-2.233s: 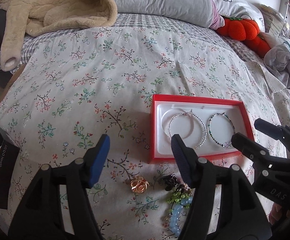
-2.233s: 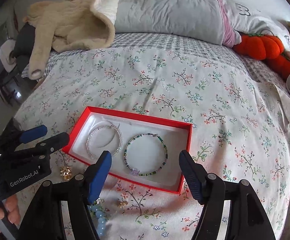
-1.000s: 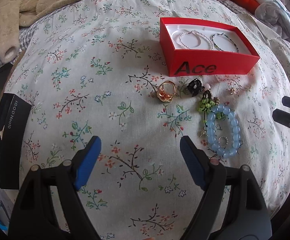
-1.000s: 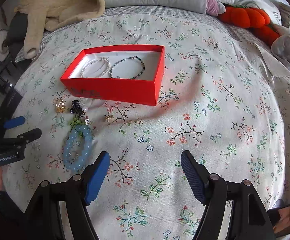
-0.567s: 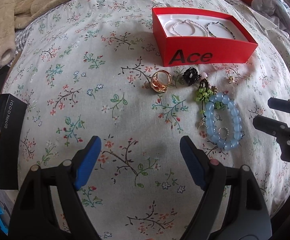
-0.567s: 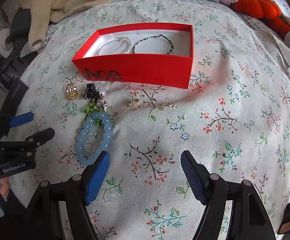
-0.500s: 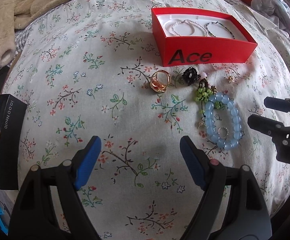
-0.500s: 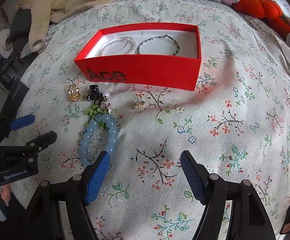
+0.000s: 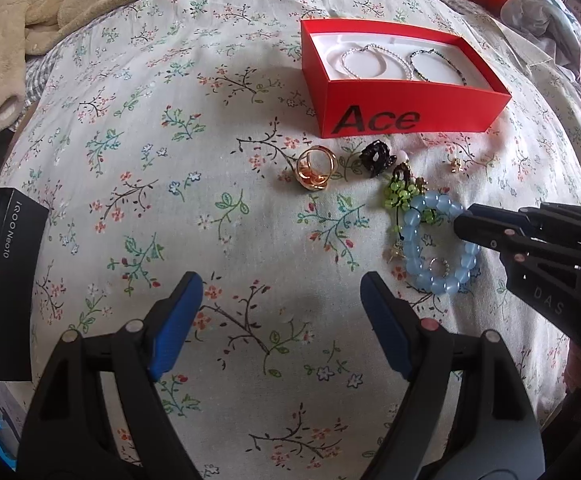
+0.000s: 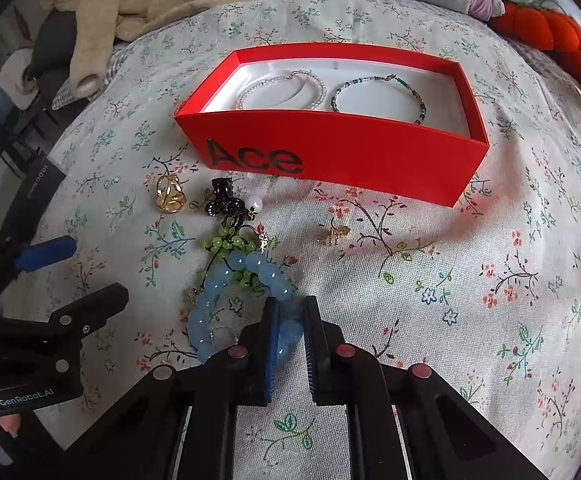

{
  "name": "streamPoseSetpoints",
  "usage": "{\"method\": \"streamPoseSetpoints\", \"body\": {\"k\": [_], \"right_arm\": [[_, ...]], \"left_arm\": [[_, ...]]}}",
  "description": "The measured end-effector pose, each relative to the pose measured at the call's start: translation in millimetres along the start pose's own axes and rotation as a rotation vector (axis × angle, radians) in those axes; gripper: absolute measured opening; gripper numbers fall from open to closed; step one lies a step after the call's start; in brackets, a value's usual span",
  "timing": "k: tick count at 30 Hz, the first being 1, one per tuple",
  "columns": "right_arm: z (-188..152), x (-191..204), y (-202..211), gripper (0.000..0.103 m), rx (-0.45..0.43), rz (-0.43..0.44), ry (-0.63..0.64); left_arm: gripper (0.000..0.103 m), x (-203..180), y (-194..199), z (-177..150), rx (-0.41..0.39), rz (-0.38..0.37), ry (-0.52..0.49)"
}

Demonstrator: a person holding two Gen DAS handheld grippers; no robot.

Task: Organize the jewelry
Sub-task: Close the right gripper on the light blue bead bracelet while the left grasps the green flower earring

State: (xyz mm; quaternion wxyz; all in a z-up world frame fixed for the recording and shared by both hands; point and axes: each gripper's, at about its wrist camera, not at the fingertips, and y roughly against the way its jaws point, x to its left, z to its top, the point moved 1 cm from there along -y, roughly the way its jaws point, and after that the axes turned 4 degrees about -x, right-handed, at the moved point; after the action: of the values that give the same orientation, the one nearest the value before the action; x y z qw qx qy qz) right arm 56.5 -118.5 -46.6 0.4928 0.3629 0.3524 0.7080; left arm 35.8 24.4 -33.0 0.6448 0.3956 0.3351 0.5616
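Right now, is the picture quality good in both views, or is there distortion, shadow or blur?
Left wrist view: strong fisheye bending, the floral bedspread bulges like a dome; a soft shadow lies ahead of the left gripper; jewelry is sharp. Right wrist view: the red box looks curved and throws a reddish glow on the cloth; the right gripper on the blue bead bracelet is sharp.

We see matt floral cloth on the bed (image 9: 210, 184), and a matt red cardboard box (image 10: 330, 156) with a smooth white lining. The blue bead bracelet (image 10: 246, 276) looks glossy and translucent, the gold ring (image 9: 315, 169) shiny metal. Both grippers look matt black plastic; the right gripper (image 10: 290, 344) has ridged blue pads (image 10: 272, 344).
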Motion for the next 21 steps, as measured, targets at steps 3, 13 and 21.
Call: {"method": "streamPoseSetpoints", "body": {"k": [3, 13, 21], "right_arm": [[2, -5, 15, 0.012, -0.018, 0.06, -0.036], [10, -15, 90, 0.011, -0.152, 0.158, -0.052], [6, -44, 100, 0.012, -0.141, 0.12, -0.106]], "left_arm": [[0.081, -3, 1, 3, -0.006, -0.014, 0.001], [0.069, -15, 2, 16, -0.034, -0.128, 0.055], [0.044, -29, -12, 28, 0.004, -0.261, 0.149]]}}
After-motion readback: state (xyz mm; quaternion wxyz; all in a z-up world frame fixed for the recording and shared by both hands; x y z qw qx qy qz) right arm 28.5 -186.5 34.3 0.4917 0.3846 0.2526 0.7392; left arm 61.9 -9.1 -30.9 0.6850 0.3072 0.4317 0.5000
